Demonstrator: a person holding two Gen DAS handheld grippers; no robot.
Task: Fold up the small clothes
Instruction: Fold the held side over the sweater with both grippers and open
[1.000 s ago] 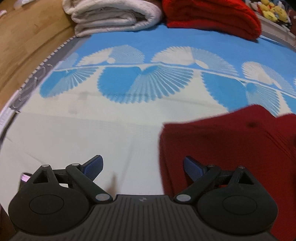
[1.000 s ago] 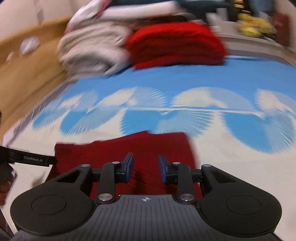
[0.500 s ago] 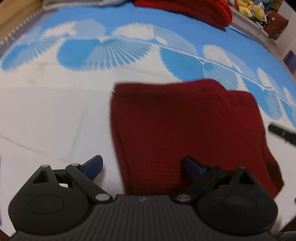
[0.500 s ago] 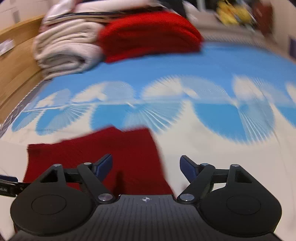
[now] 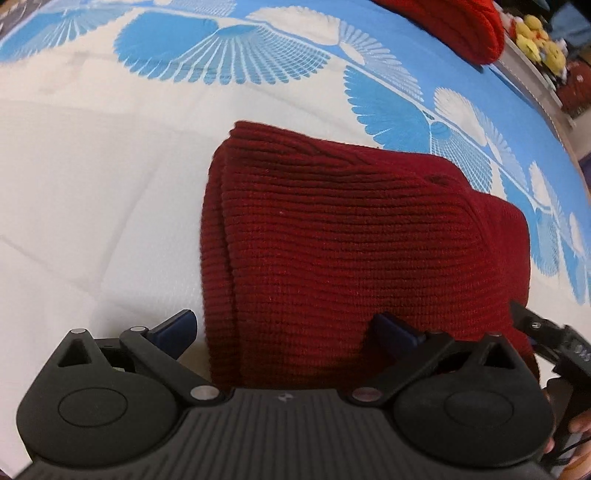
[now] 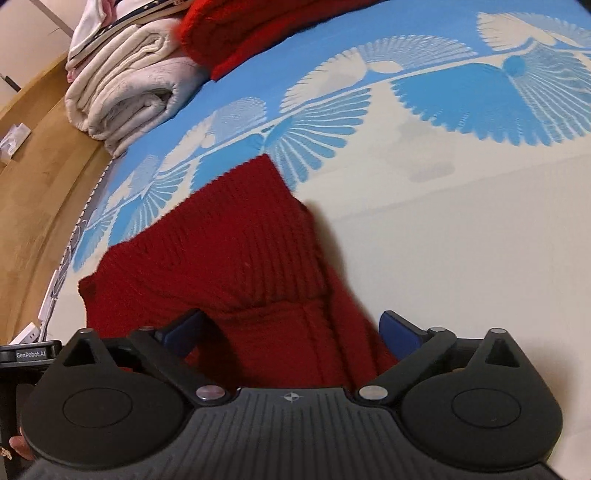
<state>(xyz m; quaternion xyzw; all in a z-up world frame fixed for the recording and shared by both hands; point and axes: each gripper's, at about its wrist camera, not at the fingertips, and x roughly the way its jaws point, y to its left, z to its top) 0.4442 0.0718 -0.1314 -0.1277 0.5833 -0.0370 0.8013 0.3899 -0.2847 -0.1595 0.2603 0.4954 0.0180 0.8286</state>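
A dark red knitted garment (image 5: 362, 251) lies folded flat on the blue and white patterned bed sheet (image 5: 92, 177). My left gripper (image 5: 286, 330) is open, low over the garment's near left edge, one finger on each side of that edge. The garment also shows in the right wrist view (image 6: 236, 266). My right gripper (image 6: 291, 330) is open, its fingers straddling the garment's near end. Neither gripper holds anything. The right gripper's black body shows at the left wrist view's right edge (image 5: 554, 343).
A folded white blanket (image 6: 129, 88) and a bright red folded knit (image 6: 258, 33) lie at the bed's far end. A wooden floor (image 6: 33, 177) runs along the left side. Yellow plush toys (image 5: 539, 40) sit beyond the far right corner.
My right gripper opened from nearly shut. Both grippers swung over and came down close to the garment, which now fills the middle of both views.
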